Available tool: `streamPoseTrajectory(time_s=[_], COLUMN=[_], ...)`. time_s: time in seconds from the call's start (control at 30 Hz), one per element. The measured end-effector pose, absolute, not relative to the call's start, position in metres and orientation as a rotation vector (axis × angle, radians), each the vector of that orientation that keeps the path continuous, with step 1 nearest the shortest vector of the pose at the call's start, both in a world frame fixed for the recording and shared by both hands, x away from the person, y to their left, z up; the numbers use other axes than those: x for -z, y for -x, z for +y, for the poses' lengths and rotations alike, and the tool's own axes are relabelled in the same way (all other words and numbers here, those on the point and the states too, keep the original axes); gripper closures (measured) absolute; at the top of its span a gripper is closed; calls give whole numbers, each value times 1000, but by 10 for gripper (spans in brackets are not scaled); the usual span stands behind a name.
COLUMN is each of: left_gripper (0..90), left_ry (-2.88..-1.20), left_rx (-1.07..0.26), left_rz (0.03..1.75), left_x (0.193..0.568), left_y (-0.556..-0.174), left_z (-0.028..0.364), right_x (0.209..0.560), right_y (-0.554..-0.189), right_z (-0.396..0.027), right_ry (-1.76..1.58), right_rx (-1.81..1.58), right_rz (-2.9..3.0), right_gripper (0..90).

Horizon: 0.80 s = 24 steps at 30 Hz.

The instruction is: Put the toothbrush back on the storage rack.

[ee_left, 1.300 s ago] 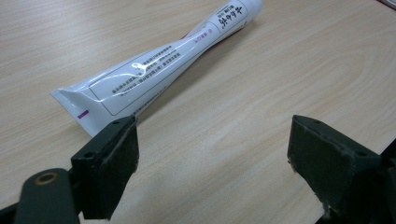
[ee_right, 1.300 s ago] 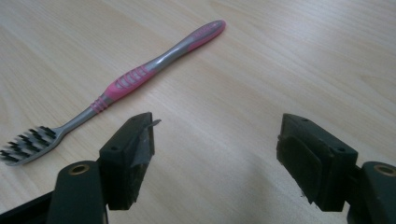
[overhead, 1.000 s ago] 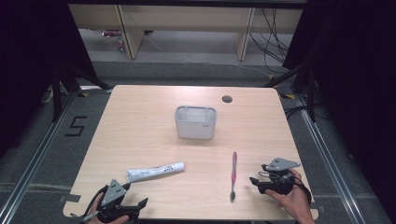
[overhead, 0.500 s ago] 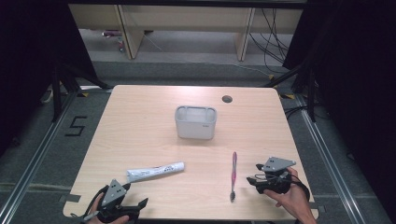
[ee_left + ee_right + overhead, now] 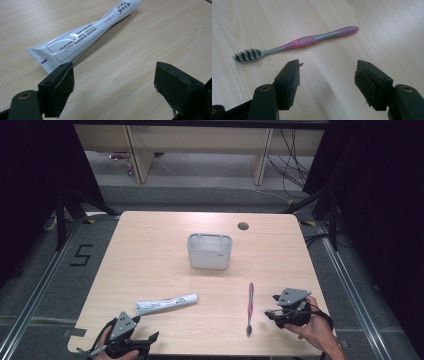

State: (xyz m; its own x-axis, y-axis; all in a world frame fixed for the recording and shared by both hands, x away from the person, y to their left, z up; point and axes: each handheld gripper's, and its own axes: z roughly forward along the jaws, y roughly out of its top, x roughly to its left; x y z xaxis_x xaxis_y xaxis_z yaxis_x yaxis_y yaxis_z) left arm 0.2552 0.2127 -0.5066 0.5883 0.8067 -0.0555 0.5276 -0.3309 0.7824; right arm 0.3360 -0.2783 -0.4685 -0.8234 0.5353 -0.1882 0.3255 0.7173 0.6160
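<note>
Flanking the grey holder (image 5: 210,252), toothpaste tube (image 5: 85,37) and toothbrush (image 5: 297,43) before wide, empty jaws.

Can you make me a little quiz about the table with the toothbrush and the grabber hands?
1. True or false: the toothbrush is standing inside the grey holder.
2. Which gripper is closest to the toothpaste tube: A the left gripper, B the right gripper?
3. Fill in: in the right gripper view, the toothbrush's handle is grey and ____.

Key
1. False. It lies flat on the table, apart from the holder.
2. A. In the left gripper view the tube's flat end lies just ahead of the open jaws.
3. Pink.
</note>
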Motion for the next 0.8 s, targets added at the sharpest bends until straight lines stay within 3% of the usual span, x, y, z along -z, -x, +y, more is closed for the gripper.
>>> streamPoseTrajectory(time_s=[0.8], left_gripper=[161], left_ry=[-2016], left_rx=[-440], left_rz=[1055], left_x=[507], left_y=[-256], left_z=[214], right_x=[455], right_y=[-367], right_z=[-230], right_ry=[-238], right_rx=[-554], right_rz=[2817], right_gripper=[361])
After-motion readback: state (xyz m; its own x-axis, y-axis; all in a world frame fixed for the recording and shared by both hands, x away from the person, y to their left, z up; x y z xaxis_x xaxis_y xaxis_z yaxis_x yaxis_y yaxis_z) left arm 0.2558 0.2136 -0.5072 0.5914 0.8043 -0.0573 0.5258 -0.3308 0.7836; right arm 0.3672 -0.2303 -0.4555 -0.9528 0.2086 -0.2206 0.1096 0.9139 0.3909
